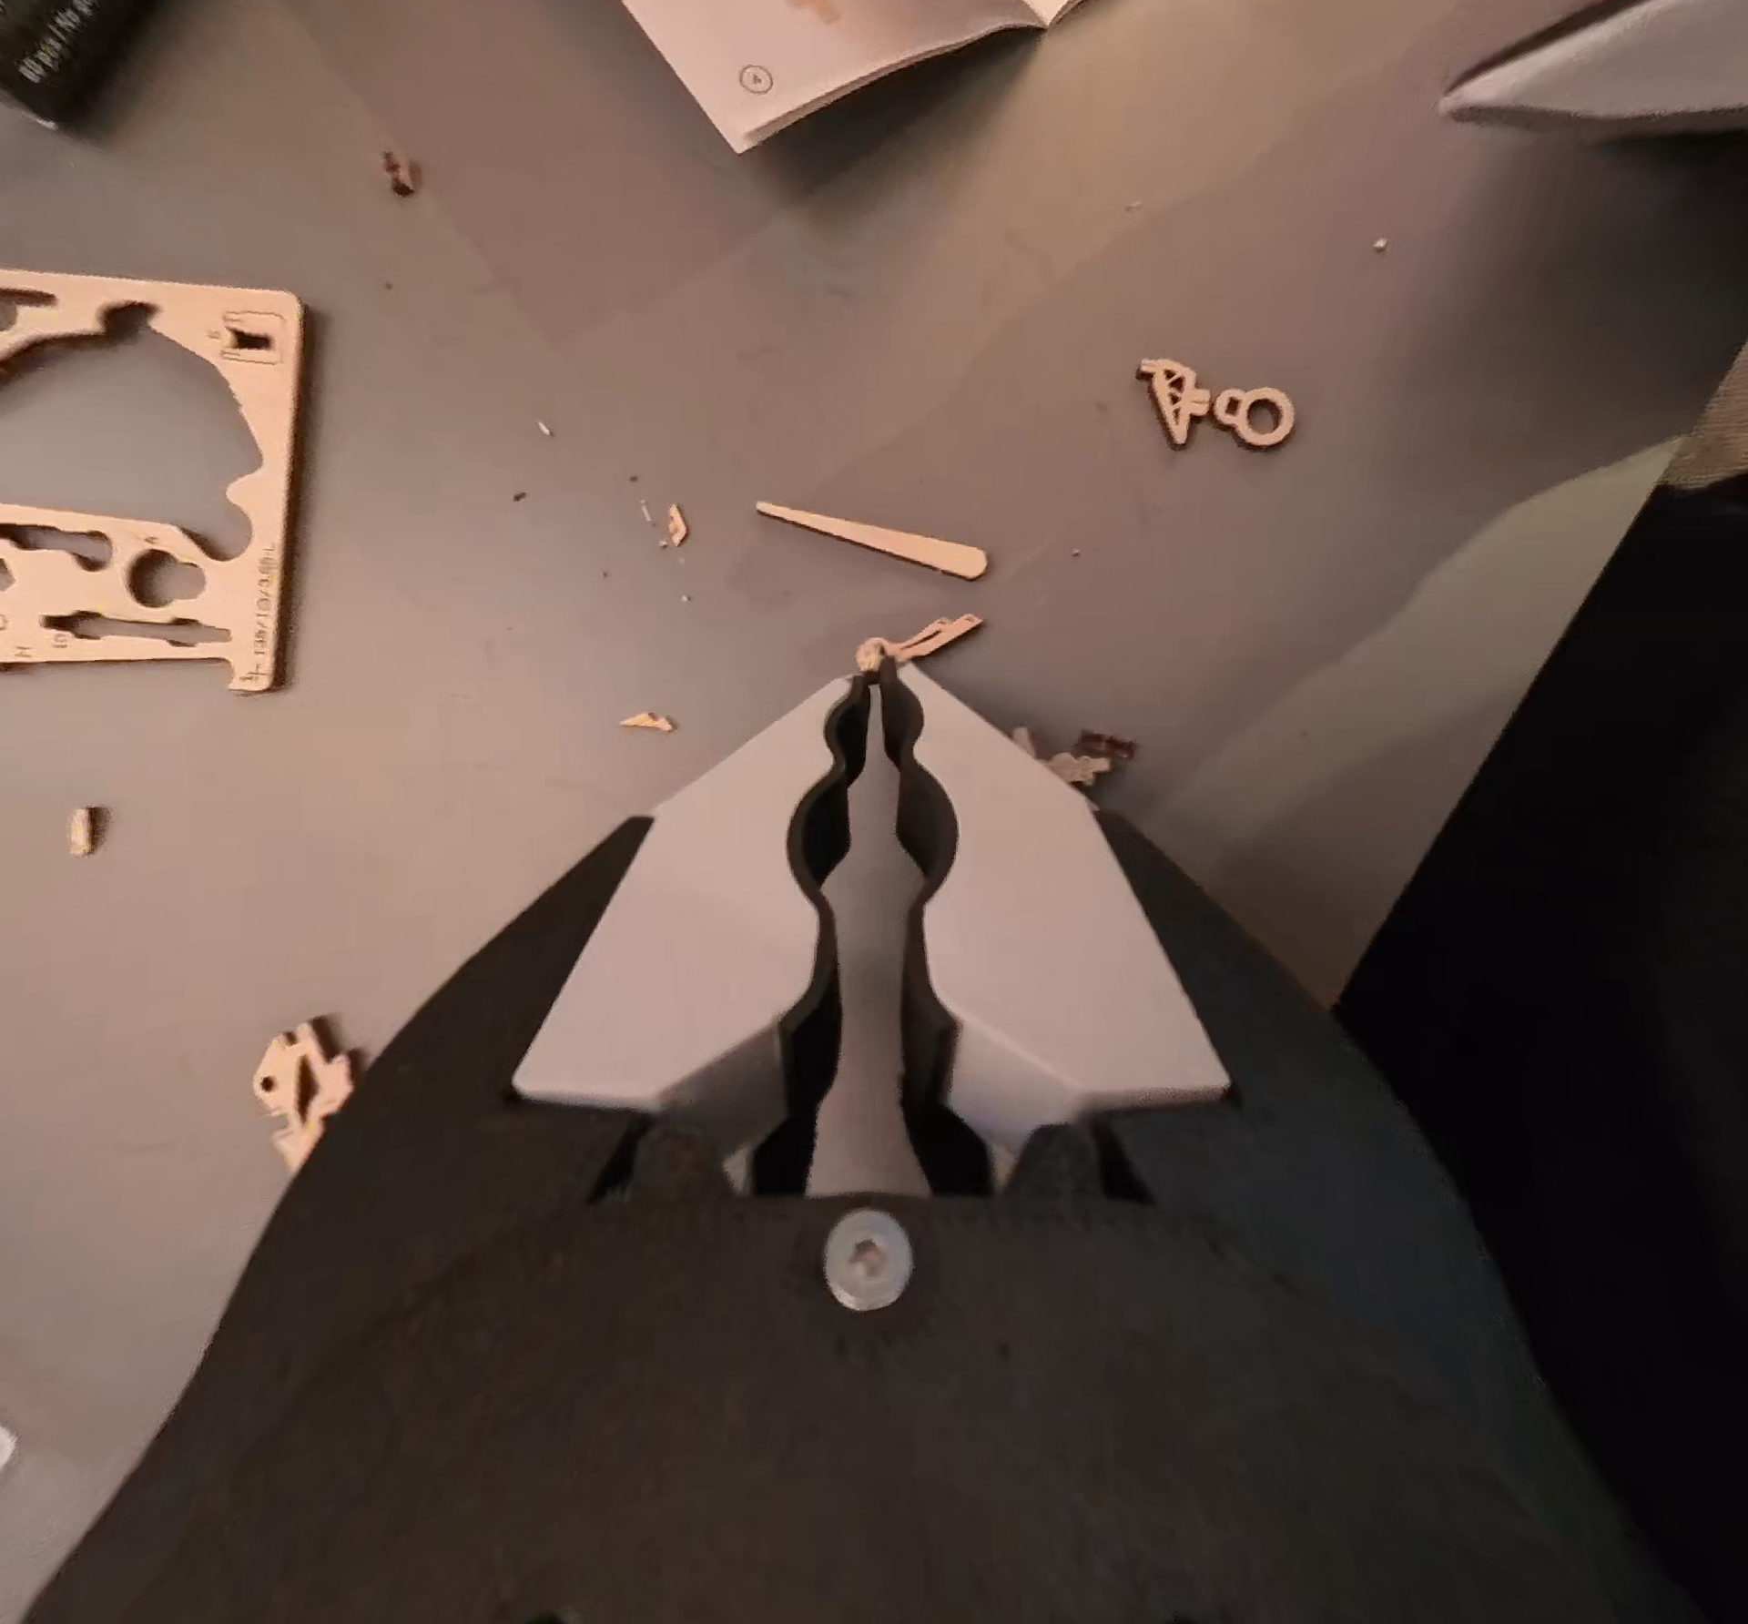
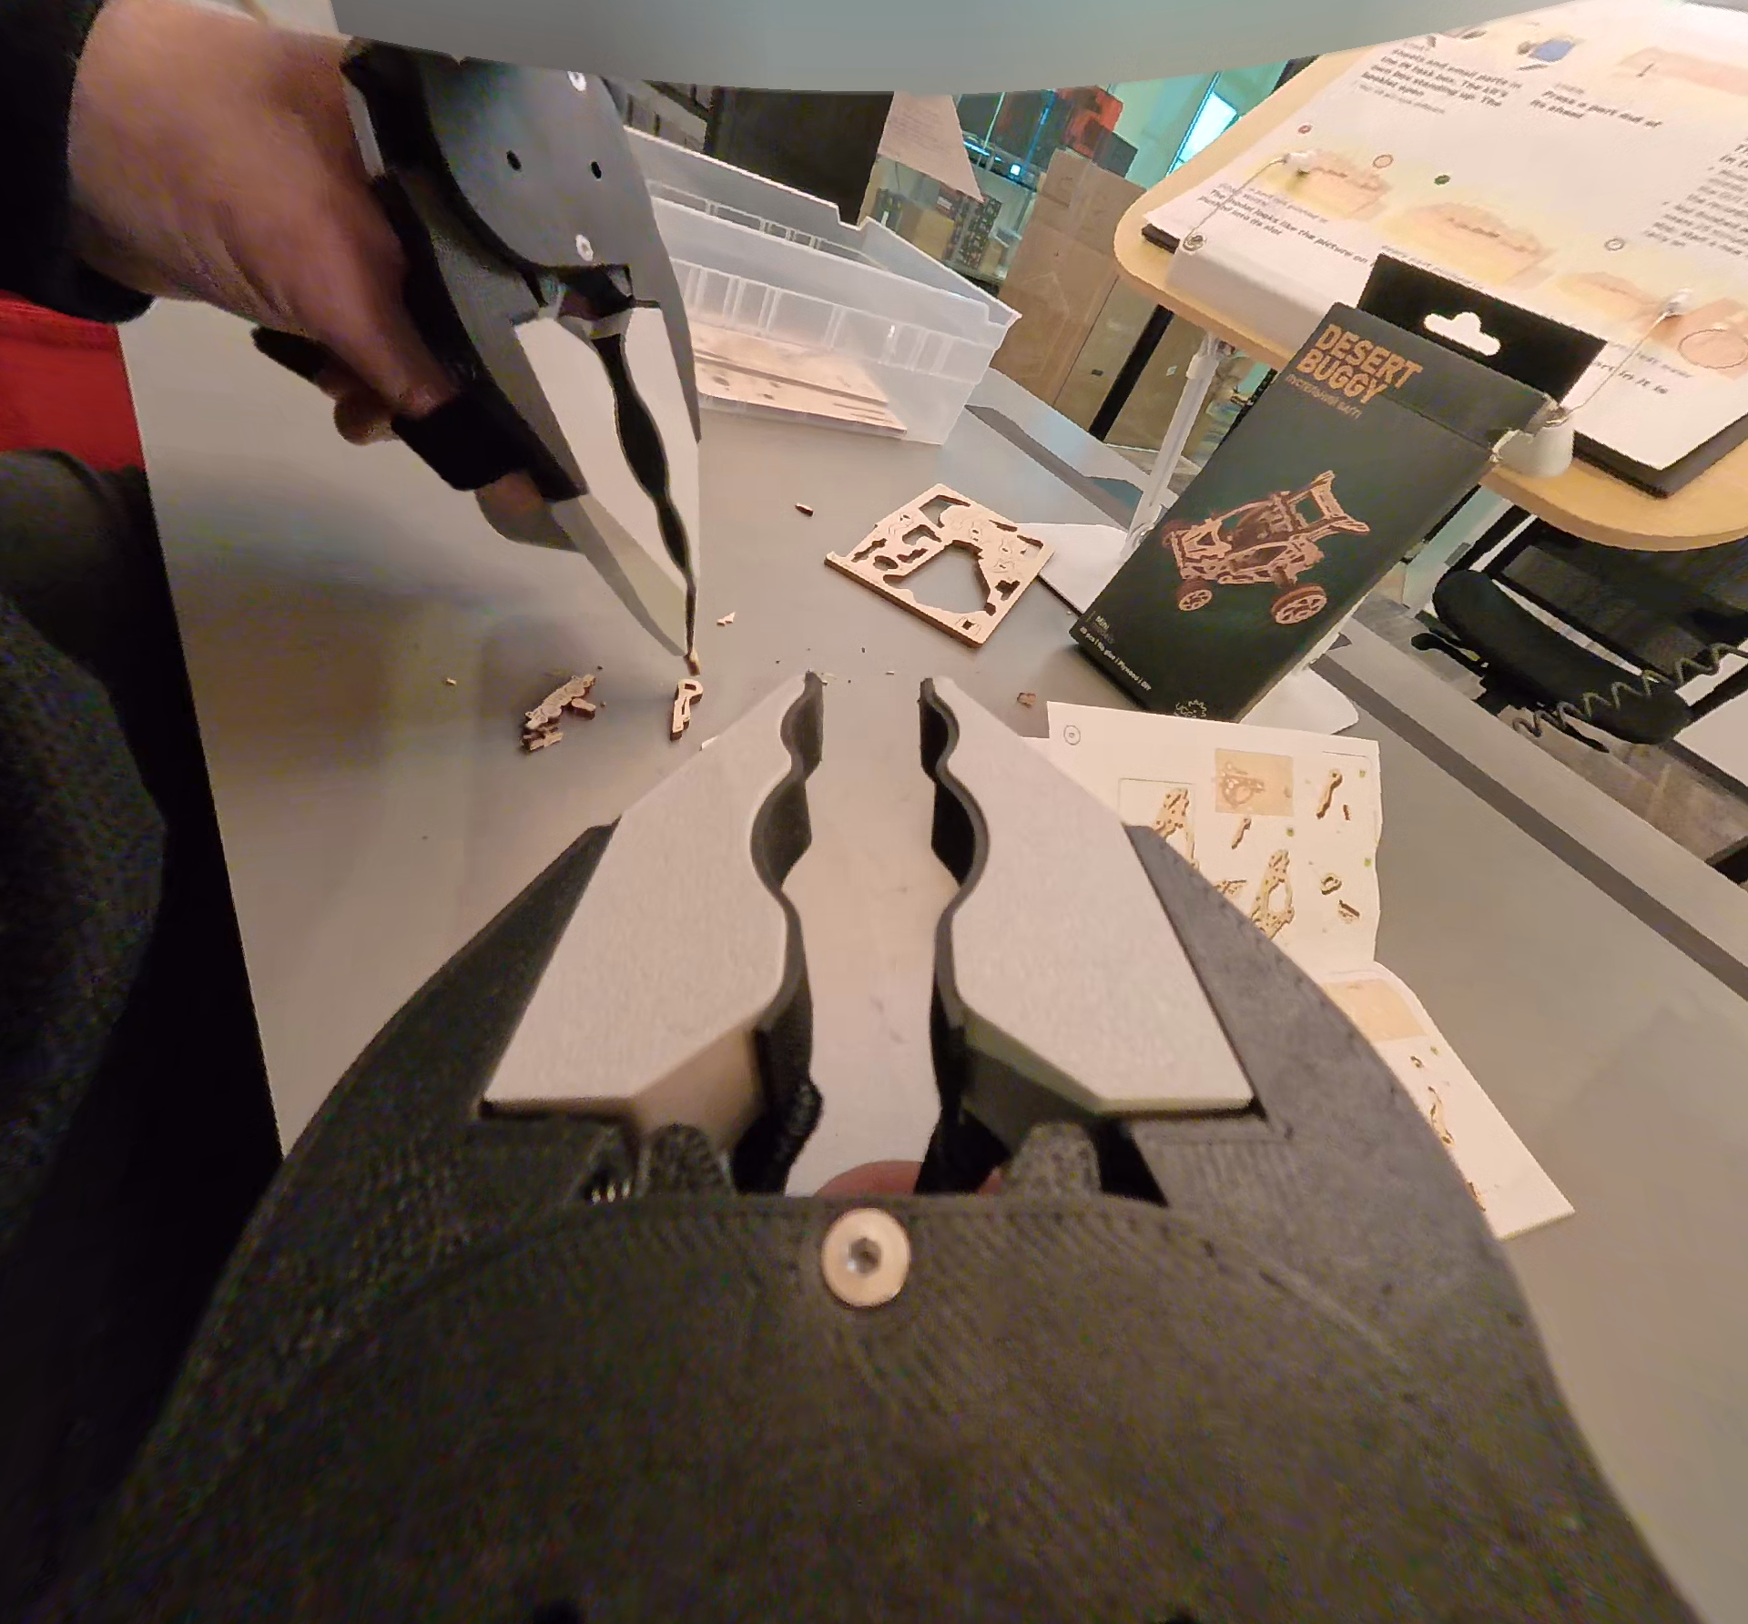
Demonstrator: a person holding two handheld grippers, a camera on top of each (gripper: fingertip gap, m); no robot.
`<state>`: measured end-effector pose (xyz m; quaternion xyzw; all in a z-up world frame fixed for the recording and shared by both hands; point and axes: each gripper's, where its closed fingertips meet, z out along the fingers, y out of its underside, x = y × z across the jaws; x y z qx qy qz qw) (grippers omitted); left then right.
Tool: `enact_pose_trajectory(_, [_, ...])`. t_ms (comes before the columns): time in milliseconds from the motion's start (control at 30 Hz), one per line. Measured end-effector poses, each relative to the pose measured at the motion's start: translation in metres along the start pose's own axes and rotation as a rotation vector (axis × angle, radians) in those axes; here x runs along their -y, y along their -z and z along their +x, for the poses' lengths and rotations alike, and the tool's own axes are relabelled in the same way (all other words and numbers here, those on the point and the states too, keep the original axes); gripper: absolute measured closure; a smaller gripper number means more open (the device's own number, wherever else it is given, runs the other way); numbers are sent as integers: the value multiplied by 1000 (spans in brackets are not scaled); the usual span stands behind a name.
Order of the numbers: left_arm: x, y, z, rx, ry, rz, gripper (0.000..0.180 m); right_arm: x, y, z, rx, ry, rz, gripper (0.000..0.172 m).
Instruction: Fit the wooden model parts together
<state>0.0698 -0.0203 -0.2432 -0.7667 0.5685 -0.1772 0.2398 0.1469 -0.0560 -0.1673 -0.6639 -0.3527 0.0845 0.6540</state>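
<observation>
Pinching a tiny pale wooden model piece [image 1: 868, 654] at its very tips, our left hand-held gripper [image 1: 875, 680] has both dark pads closed together on it, tips pointed down at the grey counter [image 1: 530, 822]. In the right wrist view we see the same left hand-held gripper [image 2: 689, 647] gripped by a hand [image 2: 227, 236] in a dark sleeve, with the small piece [image 2: 693, 661] poking out below the tips, just above the counter [image 2: 378, 727].

Our right hand-held gripper [image 2: 868, 691] has its jaws apart with nothing between them, only bare counter showing through the gap.

A flat slotted pale wooden part [image 2: 687, 705] lies on the counter just beside the left tips; we see it in the left view too [image 1: 936, 635]. A small cluster of joined wooden parts [image 2: 558, 712] lies near, further toward the person. A long tapered wooden sliver [image 1: 875, 538] lies ahead of the left tips, and two small cut-out wooden pieces, one ring-shaped [image 1: 1220, 408], lie well apart to the right.

A punched-out pale plywood sheet [image 2: 941, 565] lies flat farther off. A dark green kit box with a buggy picture [image 2: 1296, 519] stands upright beside it. An open white instruction booklet [image 2: 1258, 831] lies by the right jaws. A clear plastic tray [image 2: 813, 311] sits at the back.
</observation>
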Motion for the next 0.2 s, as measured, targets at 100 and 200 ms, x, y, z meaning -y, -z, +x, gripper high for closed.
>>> enact_pose_trajectory(100, [0, -1, 3, -20, 28, -29, 180, 0, 0, 0, 0, 0, 2, 154])
enact_pose_trajectory(200, [-1, -4, 4, -23, 58, -60, 180, 1, 1, 0, -1, -1, 6, 154])
